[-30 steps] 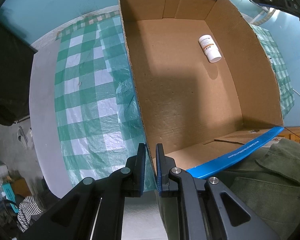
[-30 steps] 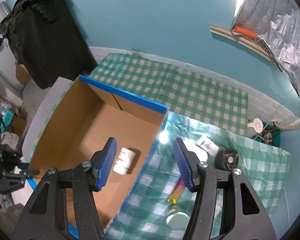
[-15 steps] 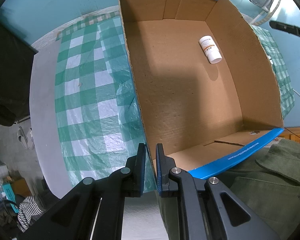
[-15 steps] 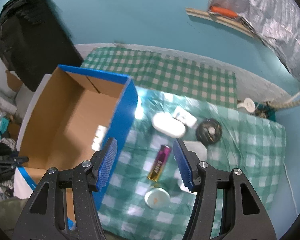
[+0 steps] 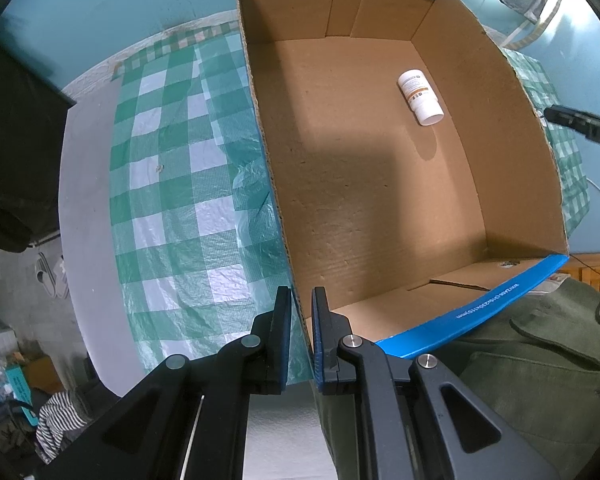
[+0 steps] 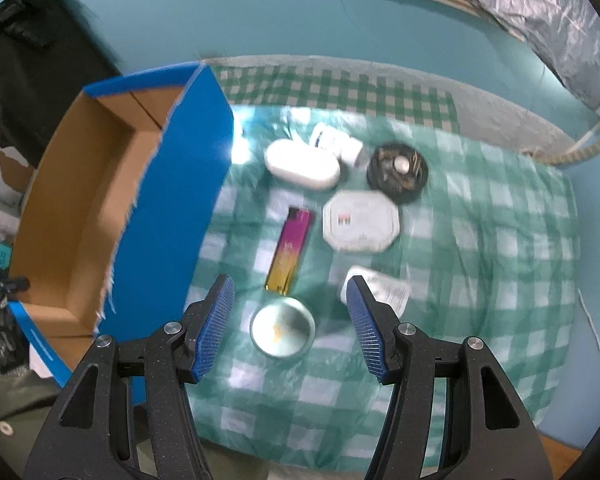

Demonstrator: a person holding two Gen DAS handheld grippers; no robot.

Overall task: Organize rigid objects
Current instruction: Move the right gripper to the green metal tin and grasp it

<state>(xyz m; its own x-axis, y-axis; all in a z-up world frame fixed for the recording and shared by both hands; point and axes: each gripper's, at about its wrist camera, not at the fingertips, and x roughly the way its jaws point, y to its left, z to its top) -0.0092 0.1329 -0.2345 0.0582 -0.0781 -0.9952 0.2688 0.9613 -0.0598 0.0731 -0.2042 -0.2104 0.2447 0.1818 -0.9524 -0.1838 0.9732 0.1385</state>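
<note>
Checked green cloth (image 6: 480, 216) covers the tabletop beside a cardboard box (image 5: 380, 200).
Left gripper (image 5: 301, 338) jaws clamp the box wall; right gripper (image 6: 290, 328) jaws hang released over a round tin (image 6: 282, 330); a white bottle (image 5: 420, 98) lies inside the box.

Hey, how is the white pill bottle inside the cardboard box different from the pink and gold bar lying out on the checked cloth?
The white pill bottle lies inside the cardboard box; the pink and gold bar lies outside it on the checked cloth.
The bottle is round with a printed label; the bar is flat, rectangular and shiny.
The bottle lies alone in the box; the bar has other items close around it.
Both lie on their sides, and neither is held.
</note>
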